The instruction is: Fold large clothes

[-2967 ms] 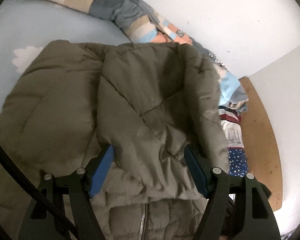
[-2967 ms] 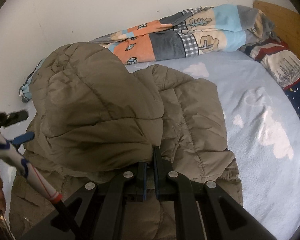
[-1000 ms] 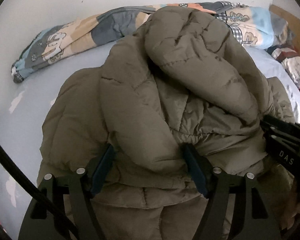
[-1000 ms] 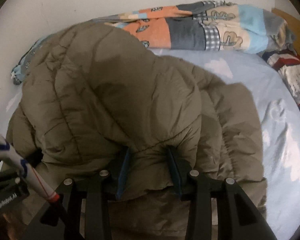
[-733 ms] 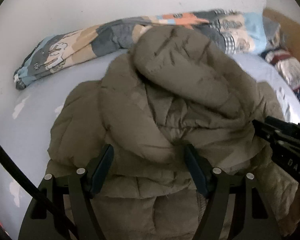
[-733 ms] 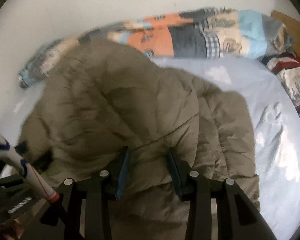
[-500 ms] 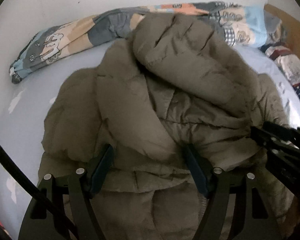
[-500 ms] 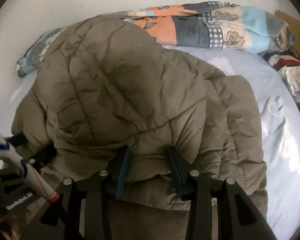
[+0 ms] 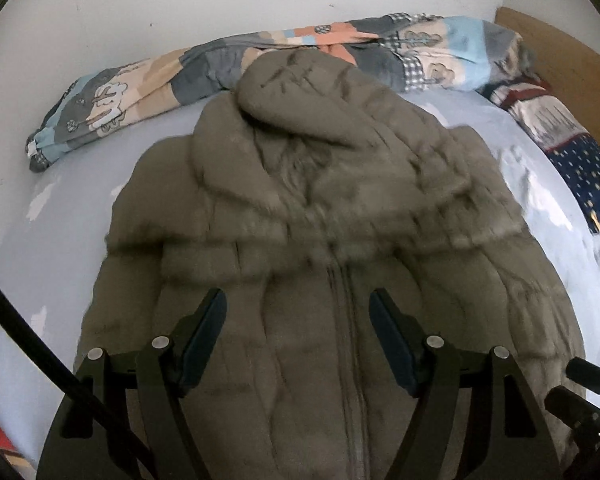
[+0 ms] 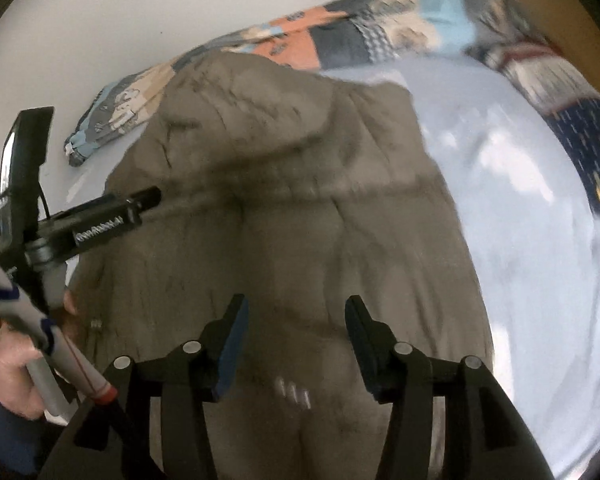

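Note:
An olive-green puffer jacket (image 9: 324,216) lies on the pale blue bed sheet (image 9: 60,216), front zipper up, hood at the far end with both sleeves folded across the chest. It also shows in the right wrist view (image 10: 284,216). My left gripper (image 9: 298,324) is open and empty, hovering over the zipper area near the hem. My right gripper (image 10: 296,328) is open and empty above the jacket's lower half. The left gripper's body (image 10: 96,224) shows at the left of the right wrist view.
A rolled patchwork quilt (image 9: 260,56) lies along the white wall behind the jacket. A star-patterned pillow (image 9: 572,148) and a wooden headboard (image 9: 572,56) are at the right. Bare sheet (image 10: 520,216) lies to the jacket's right.
Both grippers have opened, let go of the jacket's folded top edge and pulled back toward the hem. The jacket now lies flat on the bed.

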`<state>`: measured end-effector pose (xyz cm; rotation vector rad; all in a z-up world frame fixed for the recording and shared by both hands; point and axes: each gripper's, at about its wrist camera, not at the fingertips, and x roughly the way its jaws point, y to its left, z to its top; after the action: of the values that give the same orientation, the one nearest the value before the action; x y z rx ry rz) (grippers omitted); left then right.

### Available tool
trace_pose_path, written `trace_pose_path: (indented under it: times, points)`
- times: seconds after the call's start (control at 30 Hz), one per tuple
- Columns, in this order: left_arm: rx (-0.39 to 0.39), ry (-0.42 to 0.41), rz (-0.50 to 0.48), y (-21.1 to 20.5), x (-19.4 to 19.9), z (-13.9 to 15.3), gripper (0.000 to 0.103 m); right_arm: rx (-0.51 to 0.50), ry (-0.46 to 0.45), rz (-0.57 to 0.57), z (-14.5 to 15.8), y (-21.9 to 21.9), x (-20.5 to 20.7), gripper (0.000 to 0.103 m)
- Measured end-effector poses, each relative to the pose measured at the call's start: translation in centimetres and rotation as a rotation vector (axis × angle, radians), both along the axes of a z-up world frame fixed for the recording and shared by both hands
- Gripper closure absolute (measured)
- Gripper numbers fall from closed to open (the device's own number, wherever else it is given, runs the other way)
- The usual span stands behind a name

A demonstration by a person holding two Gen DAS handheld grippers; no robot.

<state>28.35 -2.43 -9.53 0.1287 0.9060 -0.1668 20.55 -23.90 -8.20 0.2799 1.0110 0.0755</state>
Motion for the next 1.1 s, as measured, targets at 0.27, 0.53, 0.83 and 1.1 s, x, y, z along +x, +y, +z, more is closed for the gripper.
trace_pose_path:
  times: [0.27, 0.53, 0.83, 1.1]
  points:
    - [0.020, 0.033, 0.018, -0.1, -10.4, -2.7, 0.030, 0.010, -0.003, -0.004, -0.5, 0.4, -6.6, 0.048]
    - [0.085, 0.047, 0.084, 2.2, -12.2, -5.1, 0.030, -0.119, -0.005, 0.027, -2.0, 2.3, -8.6, 0.049]
    - [0.109, 0.045, 0.093, 3.1, -11.4, -6.9, 0.026, -0.176, 0.024, 0.046, -4.0, 2.8, -8.2, 0.048]
    - [0.112, 0.013, 0.120, 3.2, -13.8, -5.5, 0.026, -0.127, -0.024, 0.018, -3.5, 2.1, -8.2, 0.047]
